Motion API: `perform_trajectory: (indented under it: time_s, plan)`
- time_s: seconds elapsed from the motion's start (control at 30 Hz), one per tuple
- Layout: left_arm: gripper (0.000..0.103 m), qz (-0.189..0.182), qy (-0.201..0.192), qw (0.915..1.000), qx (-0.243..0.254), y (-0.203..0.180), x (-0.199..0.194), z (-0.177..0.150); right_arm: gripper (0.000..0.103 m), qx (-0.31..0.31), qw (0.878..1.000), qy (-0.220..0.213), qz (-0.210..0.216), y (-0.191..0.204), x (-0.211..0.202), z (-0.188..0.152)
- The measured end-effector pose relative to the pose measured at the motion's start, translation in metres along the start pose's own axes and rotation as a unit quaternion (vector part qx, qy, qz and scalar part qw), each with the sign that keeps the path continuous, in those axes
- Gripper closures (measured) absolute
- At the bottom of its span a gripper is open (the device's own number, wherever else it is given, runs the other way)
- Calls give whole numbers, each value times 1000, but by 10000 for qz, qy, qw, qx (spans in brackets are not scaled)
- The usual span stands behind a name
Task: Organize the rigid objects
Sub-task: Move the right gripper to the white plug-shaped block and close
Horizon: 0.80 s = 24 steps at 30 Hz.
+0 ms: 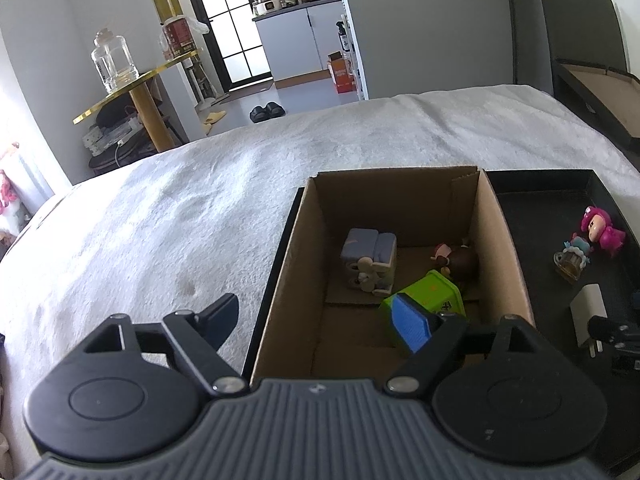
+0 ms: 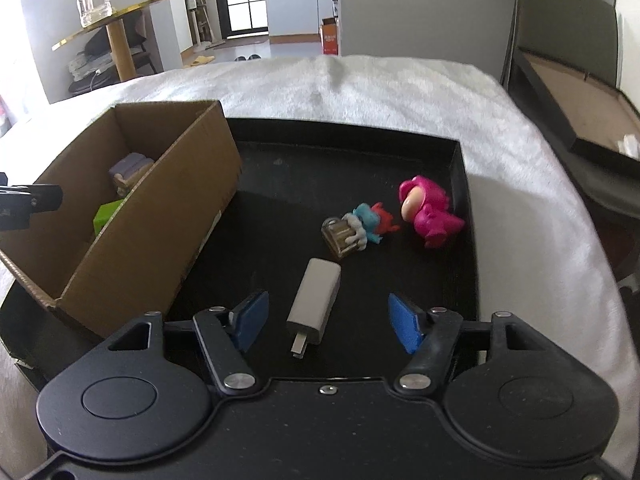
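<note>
My right claw [image 2: 324,322] stands half open, empty, astride the white charger [image 2: 314,308] right of the cardboard box [image 2: 160,216] — next I close and lift, I think.

Looked matt brown corrugated paper: cardboard box [image 2: 152,216]. Seemed smooth, faintly glossy black plastic: tray [image 2: 460,168]. Felt-like, fluffy white cloth: bed cover [image 2: 380,88]. Appeared shiny moulded plastic: pink figurine [image 2: 430,210] at two o'clock of white charger [image 2: 316,304], satin plastic with bare metal prongs. Ribbed blue rubbery pads [image 2: 404,324] on right tool [image 2: 328,322], matt black.
</note>
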<state>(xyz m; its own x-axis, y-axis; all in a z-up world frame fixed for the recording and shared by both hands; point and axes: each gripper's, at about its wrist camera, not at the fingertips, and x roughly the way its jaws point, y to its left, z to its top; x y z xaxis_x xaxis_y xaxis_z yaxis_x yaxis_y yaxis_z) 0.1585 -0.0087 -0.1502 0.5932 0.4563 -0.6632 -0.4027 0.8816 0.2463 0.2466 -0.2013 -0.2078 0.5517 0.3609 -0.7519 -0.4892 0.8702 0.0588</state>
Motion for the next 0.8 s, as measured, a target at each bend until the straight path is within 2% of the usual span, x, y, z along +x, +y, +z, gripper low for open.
perform_trajectory:
  time_s: [0.17, 0.23, 0.3, 0.53, 0.8]
  plan:
    - [20, 14, 29, 10000, 26, -3, 1, 0, 50, 68, 9999, 86, 28, 1, 12, -3]
    - [20, 16, 25, 10000, 52, -4, 0, 1, 70, 88, 9998, 149, 62, 0, 14, -5]
    - [20, 27, 29, 10000, 66, -5, 0, 1, 82, 182, 9995, 221, 136, -2, 15, -7]
    - [20, 15, 57, 10000, 70, -7, 1, 2, 83, 247, 9993, 232, 149, -8, 6, -12]
    - [20, 7, 22, 10000, 71, -7, -2, 1, 83, 267, 9996, -37, 72, -10, -12, -3]
